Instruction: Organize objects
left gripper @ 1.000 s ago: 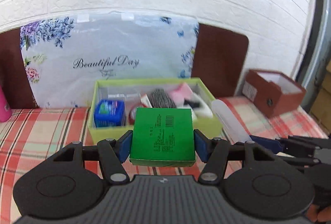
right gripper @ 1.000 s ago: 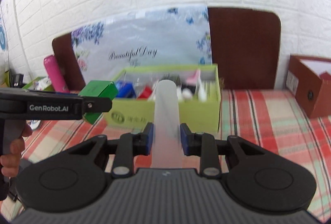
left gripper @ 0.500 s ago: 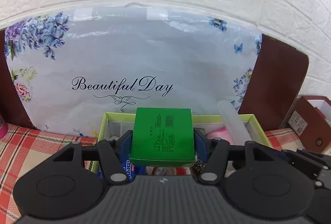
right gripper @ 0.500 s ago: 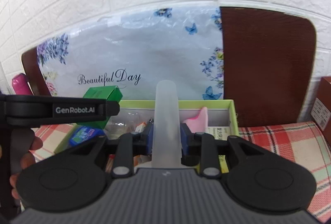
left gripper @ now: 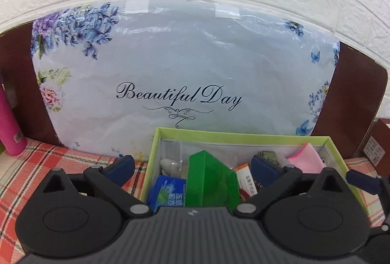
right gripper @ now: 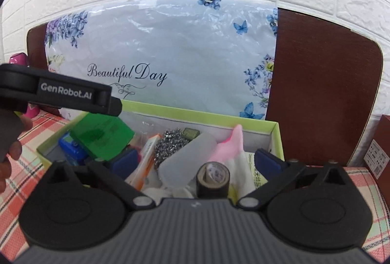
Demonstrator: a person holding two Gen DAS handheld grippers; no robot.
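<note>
A lime-green open box (left gripper: 156,156) (right gripper: 275,139) stands on the checked cloth against a flowered bag. My left gripper (left gripper: 195,166) hangs over its left half, jaws opening wide; the green carton (left gripper: 209,181) (right gripper: 102,135) lies loose and tilted inside, free of the pads. My right gripper (right gripper: 197,161) is over the right half, jaws opening wide as well. The frosted tube (right gripper: 187,154) rests in the box between them, untouched. A blue packet (left gripper: 168,193), a steel scourer (right gripper: 170,142), a pink cloth (right gripper: 231,144) and a tape roll (right gripper: 213,178) also lie inside.
A flowered plastic bag (left gripper: 185,69) leans on a brown board (right gripper: 324,83) at the white brick wall. A pink bottle (left gripper: 9,132) stands at far left. A brown box (right gripper: 380,147) sits at the right. A hand (right gripper: 9,156) holds the left gripper's handle.
Both grippers moved forward over the lime box, then opened. The green carton dropped from the left jaws and the frosted tube from the right jaws into the box.
</note>
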